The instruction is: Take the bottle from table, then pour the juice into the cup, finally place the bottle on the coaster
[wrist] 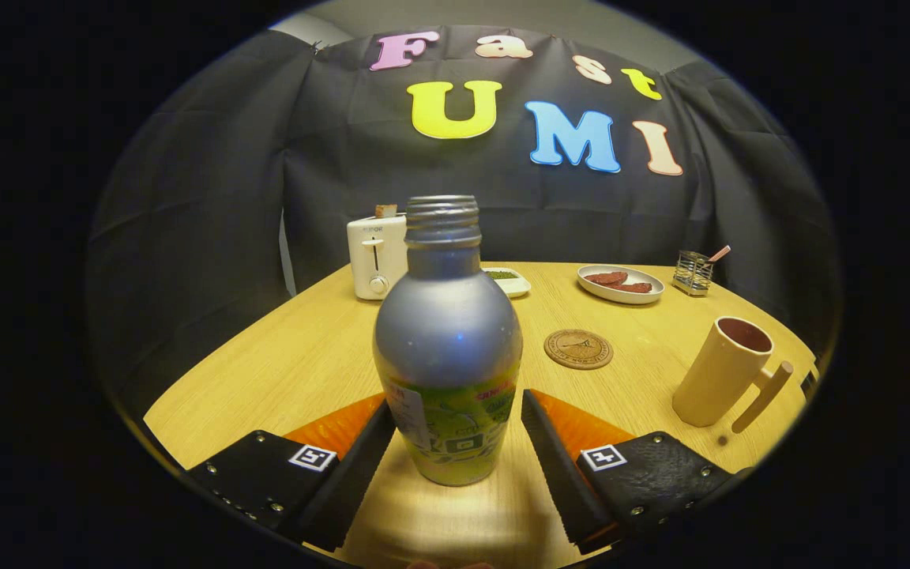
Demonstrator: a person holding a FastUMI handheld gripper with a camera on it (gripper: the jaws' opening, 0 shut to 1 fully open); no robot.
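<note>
The gripper [455,431] is spread wide, one finger at each side of the bottle [447,348]. The left finger's tip looks to be touching or nearly touching the label, while a narrow gap shows at the right finger, so nothing is clamped yet. The bottle stands upright on the wooden table [297,363] between the fingers, at twelve o'clock from the gripper, a silver body with a green label low down and a bare threaded neck with no cap.

Beyond the fingers at about one o'clock lies the round coaster [578,348], flat and apart from the bottle. At two o'clock stands the tan cup [722,371], its handle turned to the right.

Farther back, at eleven o'clock, a white toaster [377,257]; at twelve to one o'clock a small white dish [509,281], then an oval plate [620,284] with reddish pieces, then a small wire holder [693,273].
</note>
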